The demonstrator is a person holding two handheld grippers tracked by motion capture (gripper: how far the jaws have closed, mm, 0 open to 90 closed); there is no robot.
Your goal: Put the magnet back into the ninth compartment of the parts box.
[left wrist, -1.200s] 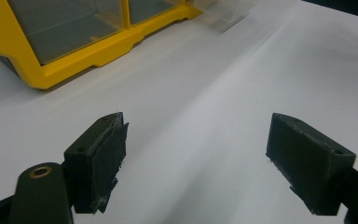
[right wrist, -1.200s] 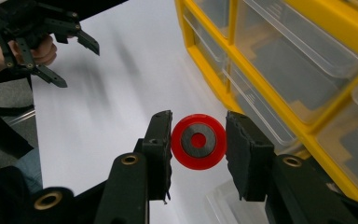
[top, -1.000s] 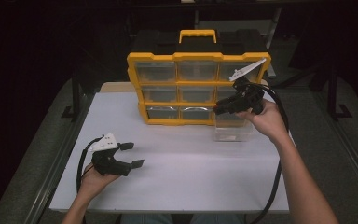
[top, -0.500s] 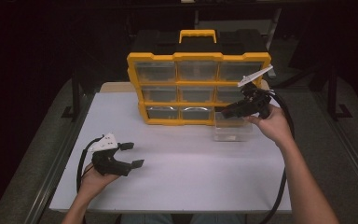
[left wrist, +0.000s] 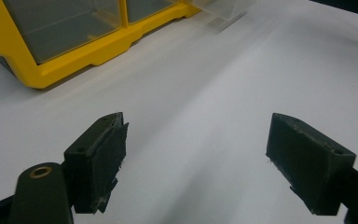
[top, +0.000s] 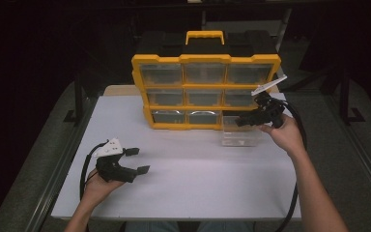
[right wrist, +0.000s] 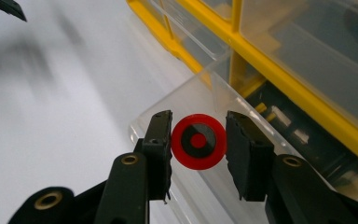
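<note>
**Clerk:** Item one, your right gripper?

**Me:** My right gripper (right wrist: 198,142) is clamped on a red disc (right wrist: 198,141) with a black ring and a red centre, one jaw on each side of it. I hold it above the clear drawer (right wrist: 242,140), which stands out of the case on the white table (top: 198,179).

**Clerk:** Location of that drawer?

**Me:** In the high view the clear drawer (top: 240,135) sits on the table just in front of the lower right corner of the yellow organiser case (top: 205,92). The case stands upright with its black back and yellow handle (top: 205,36) on top.

**Clerk:** Item two, left gripper?

**Me:** My left gripper (left wrist: 196,154) has its jaws wide apart, nothing between them. It rests low at the near left of the table (top: 134,160), well apart from the case.
</note>
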